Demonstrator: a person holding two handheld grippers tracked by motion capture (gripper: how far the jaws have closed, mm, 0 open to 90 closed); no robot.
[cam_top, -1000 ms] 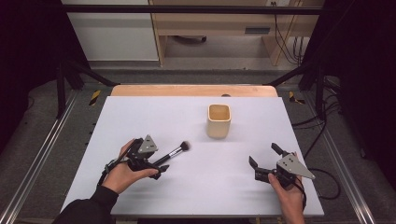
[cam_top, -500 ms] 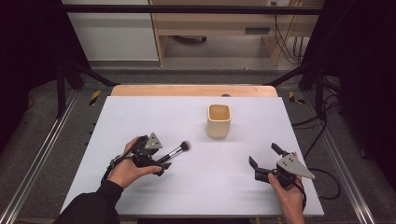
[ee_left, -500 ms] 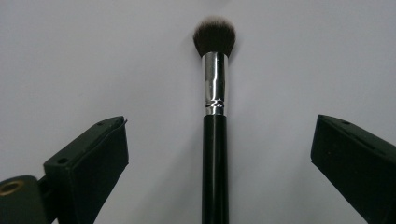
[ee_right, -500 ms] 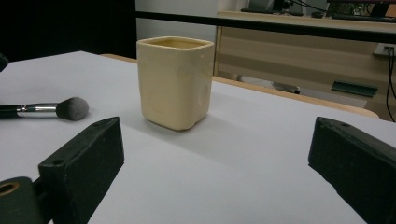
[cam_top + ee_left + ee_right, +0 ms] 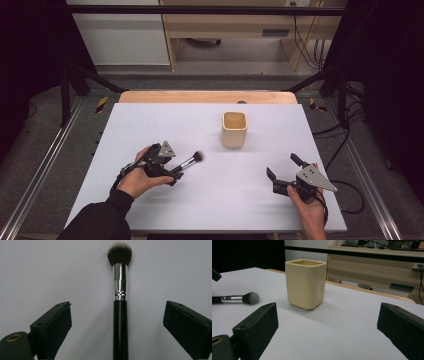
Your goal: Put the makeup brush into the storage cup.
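A makeup brush [image 5: 189,161] with a black handle, silver ferrule and dark bristles lies flat on the white table [image 5: 210,200], left of centre. My left gripper [image 5: 175,170] is open and straddles the brush's handle. In the left gripper view the brush [image 5: 120,315] runs up the middle between the two spread jaws, touching neither, and the left gripper [image 5: 118,306] sits low over the table. A cream square cup [image 5: 234,129] stands upright behind the centre. My right gripper [image 5: 282,166] rests open at the front right, pointing at the cup [image 5: 305,283], with the brush [image 5: 237,298] lying left of the cup.
A wooden strip [image 5: 207,96] borders the table's far edge. Metal frame rails run along both sides, and cables hang at the right. Open white surface lies between the cup and the two grippers.
My left gripper slid right and slightly forward along the brush, so the handle now lies deeper between its open jaws. The right gripper, the cup and the brush stayed put.
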